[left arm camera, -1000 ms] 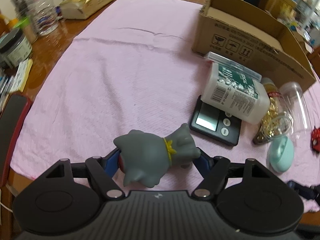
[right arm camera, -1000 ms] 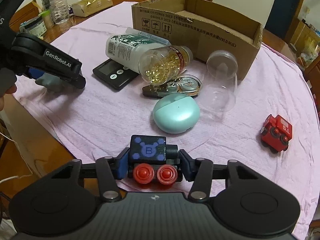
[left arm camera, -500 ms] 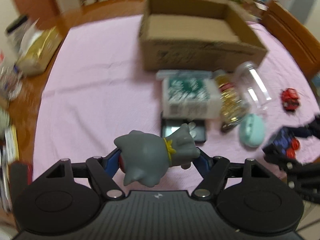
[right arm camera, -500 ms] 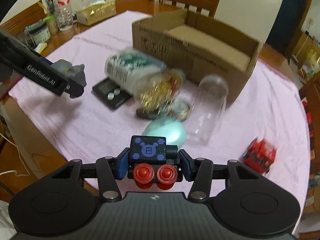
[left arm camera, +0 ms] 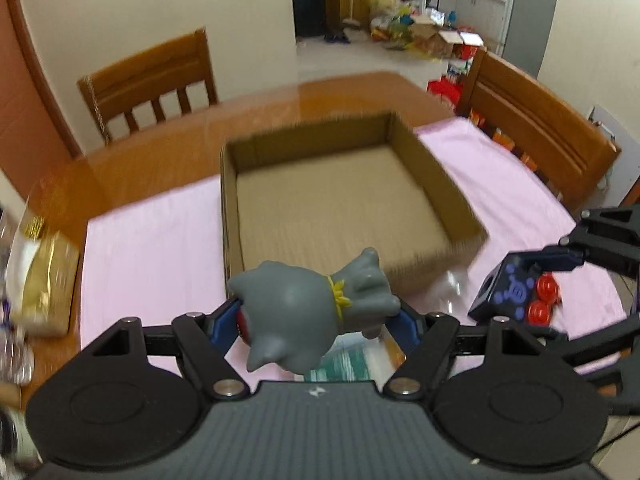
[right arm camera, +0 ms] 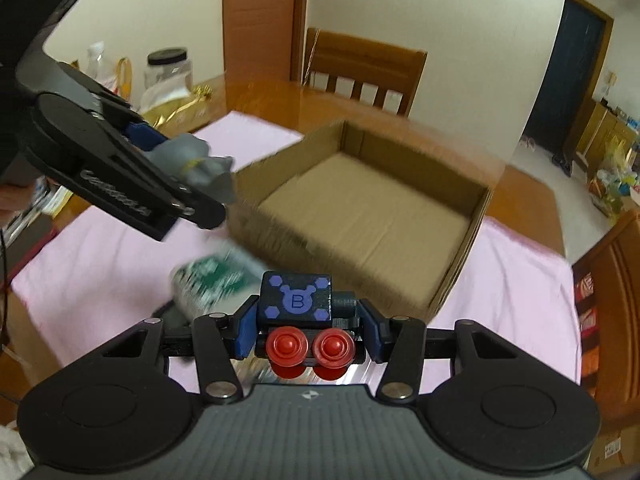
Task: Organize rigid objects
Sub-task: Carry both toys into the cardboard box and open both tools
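Cardboard box (left arm camera: 436, 184) rim beyond both loaded grippers

wooden chairs (left arm camera: 152, 80), pink tablecloth (left arm camera: 152, 240), lidded jar (right arm camera: 168, 70)

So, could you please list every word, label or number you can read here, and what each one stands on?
"B": on the dark blue toy block held in the right tongs.
Raised lettering on the left tongs: too blurred to read.
Print on the green-and-white bottle: blurred, unreadable.
Nothing else is legible.
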A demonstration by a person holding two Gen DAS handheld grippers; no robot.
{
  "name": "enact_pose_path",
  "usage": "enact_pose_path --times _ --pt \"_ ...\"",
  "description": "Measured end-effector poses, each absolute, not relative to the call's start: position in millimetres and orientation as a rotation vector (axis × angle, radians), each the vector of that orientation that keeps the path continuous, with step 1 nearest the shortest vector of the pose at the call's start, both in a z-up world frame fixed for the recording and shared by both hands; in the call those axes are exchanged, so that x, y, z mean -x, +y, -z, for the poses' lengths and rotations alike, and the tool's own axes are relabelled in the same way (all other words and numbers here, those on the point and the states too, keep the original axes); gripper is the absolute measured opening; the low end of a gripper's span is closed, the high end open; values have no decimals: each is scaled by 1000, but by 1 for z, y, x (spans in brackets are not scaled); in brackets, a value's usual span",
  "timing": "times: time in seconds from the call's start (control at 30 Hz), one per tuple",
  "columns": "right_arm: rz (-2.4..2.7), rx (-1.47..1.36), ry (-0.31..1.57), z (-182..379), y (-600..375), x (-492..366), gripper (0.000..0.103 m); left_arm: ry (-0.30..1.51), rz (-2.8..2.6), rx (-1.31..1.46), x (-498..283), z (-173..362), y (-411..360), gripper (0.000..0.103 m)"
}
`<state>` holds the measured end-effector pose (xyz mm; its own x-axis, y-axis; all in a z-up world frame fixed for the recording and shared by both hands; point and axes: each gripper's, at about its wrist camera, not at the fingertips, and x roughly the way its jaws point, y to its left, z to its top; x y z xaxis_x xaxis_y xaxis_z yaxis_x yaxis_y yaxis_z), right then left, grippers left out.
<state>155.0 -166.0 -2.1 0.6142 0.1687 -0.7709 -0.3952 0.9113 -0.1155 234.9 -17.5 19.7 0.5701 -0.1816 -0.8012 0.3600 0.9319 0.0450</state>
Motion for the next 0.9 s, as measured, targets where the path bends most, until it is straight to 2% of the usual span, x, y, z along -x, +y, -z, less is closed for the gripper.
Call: enact_pose_path --times 0.43,0.5,0.57,0.9 --pt "-255 255 839 -4 -183 -243 56 933 262 -206 -348 7 -35 75" --pt "-242 254 841 -5 -185 -251 56 902 255 -193 -360 11 -36 78" --pt "-228 252 841 -5 -188 -258 56 886 248 -198 -369 14 -37 92" --pt "-209 237 879 4 -194 -286 56 860 229 -163 -359 4 -13 96"
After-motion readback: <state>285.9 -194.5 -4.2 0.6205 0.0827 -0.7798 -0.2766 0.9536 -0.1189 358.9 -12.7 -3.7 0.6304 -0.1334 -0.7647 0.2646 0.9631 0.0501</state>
